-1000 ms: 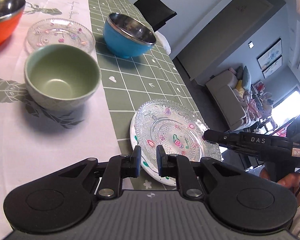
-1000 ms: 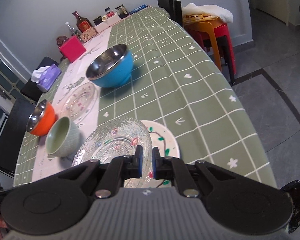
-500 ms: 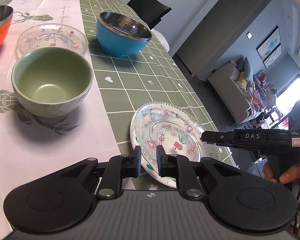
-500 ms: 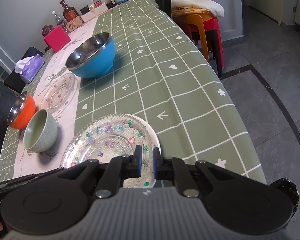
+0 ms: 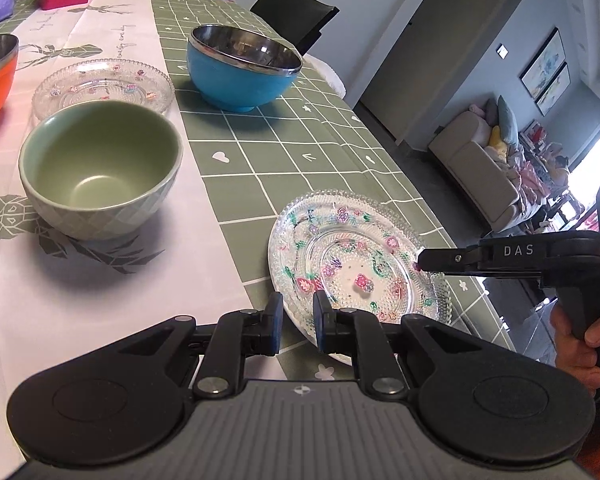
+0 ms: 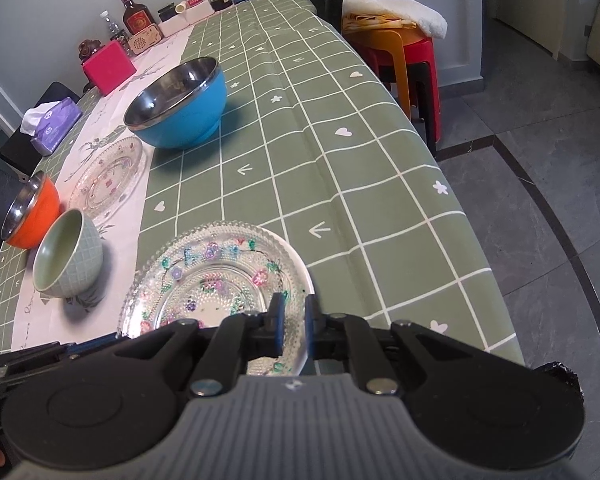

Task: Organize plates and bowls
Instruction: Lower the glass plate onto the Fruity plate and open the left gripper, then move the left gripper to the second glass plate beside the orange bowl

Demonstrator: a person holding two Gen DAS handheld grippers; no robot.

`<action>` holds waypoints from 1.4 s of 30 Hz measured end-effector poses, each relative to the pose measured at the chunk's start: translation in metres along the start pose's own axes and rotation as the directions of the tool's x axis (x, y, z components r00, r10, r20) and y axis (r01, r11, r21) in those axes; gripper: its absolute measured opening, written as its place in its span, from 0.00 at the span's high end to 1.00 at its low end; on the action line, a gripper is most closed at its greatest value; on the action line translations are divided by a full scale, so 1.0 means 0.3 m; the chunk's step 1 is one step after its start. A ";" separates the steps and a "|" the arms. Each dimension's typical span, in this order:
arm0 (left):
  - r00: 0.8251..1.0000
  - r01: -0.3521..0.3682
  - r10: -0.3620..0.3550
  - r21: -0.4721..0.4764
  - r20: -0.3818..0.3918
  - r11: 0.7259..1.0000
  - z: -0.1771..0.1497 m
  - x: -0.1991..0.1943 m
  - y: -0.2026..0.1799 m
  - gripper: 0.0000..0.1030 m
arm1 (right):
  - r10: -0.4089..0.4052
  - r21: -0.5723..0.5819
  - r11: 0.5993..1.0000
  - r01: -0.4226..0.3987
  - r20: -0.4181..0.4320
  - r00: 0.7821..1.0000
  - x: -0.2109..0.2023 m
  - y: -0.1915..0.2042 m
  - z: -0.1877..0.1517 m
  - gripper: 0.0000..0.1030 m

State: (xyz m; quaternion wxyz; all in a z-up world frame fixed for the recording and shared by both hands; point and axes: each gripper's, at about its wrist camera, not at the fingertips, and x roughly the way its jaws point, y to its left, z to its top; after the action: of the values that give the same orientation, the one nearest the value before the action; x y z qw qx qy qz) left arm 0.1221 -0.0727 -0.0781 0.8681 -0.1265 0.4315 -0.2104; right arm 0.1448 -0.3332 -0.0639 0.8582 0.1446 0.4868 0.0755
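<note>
Two grippers over glass plate (image 5: 356, 264), left jaws nearly closed at its near rim, right jaws closed above it, neither gripping it

Bare green cloth (image 6: 340, 128) right of blue bowl (image 6: 180, 108), bowls crowding left

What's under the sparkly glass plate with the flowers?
Under the near glass plate sits a white plate with green leaf marks; only its edge peeks out. The rest of it is covered.
</note>
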 end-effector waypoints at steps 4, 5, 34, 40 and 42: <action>1.000 0.002 -0.002 0.002 0.004 1.000 -0.001 -0.004 0.005 0.83 | -0.014 -0.012 1.000 0.014 -0.003 1.000 0.003 0.011 0.000 0.89; 1.000 0.004 -0.004 0.004 0.009 1.000 -0.001 -0.003 0.003 0.83 | -0.014 -0.012 1.000 0.014 -0.001 1.000 0.003 0.012 0.001 0.89; 0.969 -0.137 0.122 0.057 0.216 0.989 0.077 -0.312 -0.009 0.47 | 0.172 -0.201 0.969 -0.144 0.132 0.976 -0.100 0.190 -0.039 0.49; 0.962 -0.178 0.162 0.057 0.222 0.982 0.109 -0.375 0.075 0.45 | 0.222 -0.292 0.938 -0.185 0.097 0.970 -0.082 0.326 -0.056 0.41; 0.959 -0.190 0.172 0.061 0.224 0.980 0.117 -0.387 0.107 0.45 | 0.222 -0.322 0.929 -0.183 0.087 0.971 -0.070 0.372 -0.056 0.40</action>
State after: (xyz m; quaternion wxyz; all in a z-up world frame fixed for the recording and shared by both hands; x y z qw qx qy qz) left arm 0.0960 0.0121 0.0108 0.9302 -0.0730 0.3345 -0.1326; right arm 0.1210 -0.2301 -0.0190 0.8859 0.0611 0.3978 0.2306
